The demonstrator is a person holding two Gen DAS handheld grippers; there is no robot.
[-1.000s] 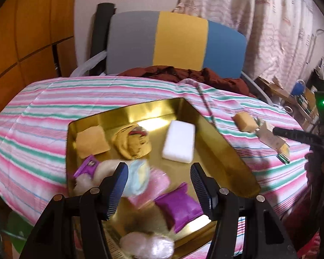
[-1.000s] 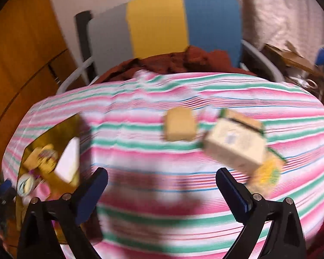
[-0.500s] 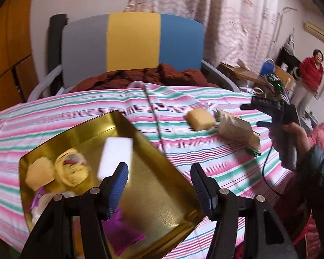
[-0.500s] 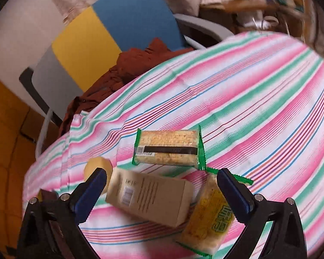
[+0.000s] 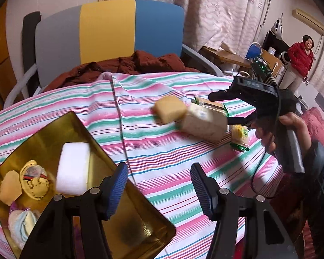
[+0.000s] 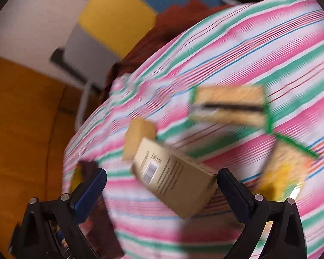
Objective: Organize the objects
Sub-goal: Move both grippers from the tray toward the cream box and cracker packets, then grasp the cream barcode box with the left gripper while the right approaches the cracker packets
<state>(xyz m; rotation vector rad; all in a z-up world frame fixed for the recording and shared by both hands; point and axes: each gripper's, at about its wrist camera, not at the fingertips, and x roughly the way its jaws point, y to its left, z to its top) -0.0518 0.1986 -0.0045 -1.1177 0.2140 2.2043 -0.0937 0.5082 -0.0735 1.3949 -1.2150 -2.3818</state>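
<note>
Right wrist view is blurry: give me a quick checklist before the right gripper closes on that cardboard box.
1. Right gripper open: ok, jaws spread wide.
2. Cardboard box between the jaws: cannot tell; it sits between them in the right wrist view, but that view is motion-blurred.
3. Box clear of neighbours: not ok; the yellow sponge block appears to touch one end.
4. Snack packets out of the jaw path: cannot tell.
5. Gold tray has room: ok, bare area near its right corner.
6. Left gripper out of the way: ok, open, empty, above the tray edge.
</note>
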